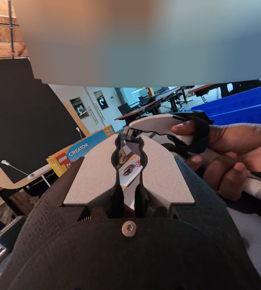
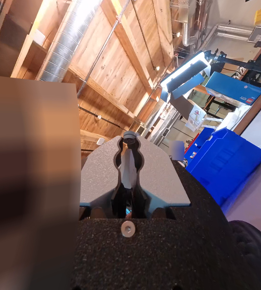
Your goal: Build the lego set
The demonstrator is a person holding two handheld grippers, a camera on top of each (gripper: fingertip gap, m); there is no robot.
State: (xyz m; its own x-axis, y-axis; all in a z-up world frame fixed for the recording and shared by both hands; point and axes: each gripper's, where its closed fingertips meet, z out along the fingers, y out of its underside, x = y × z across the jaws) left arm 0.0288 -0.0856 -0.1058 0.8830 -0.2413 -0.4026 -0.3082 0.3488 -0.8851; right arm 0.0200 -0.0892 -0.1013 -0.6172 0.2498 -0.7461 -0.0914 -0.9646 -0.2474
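The left tongs (image 1: 129, 140) are lifted up off the bench (image 1: 252, 235). Their two grey fingers (image 1: 95, 172) are a little apart, with a thin gap at the tips. It is hard to tell if they pinch anything there.

Right at their tips are the right tongs (image 1: 127, 133), coming in from the right side. A hand (image 1: 230, 157) holds them. The right tongs are squeezed on a small grey round lego piece (image 1: 126, 132). In the right wrist view this grey round lego piece (image 2: 129, 138) sits between the tips of the right tongs (image 2: 129, 139), which press on it from both sides. It looks like a little wheel with a dark hole in the middle.

Behind the left tongs, a bit to the left, a lego box (image 1: 73, 155) in yellow and blue stands on the bench. Just past the tips, lower down, an instruction booklet (image 1: 129, 171) lies flat. Far to the right of the tongs is a blue bin (image 2: 224, 164).
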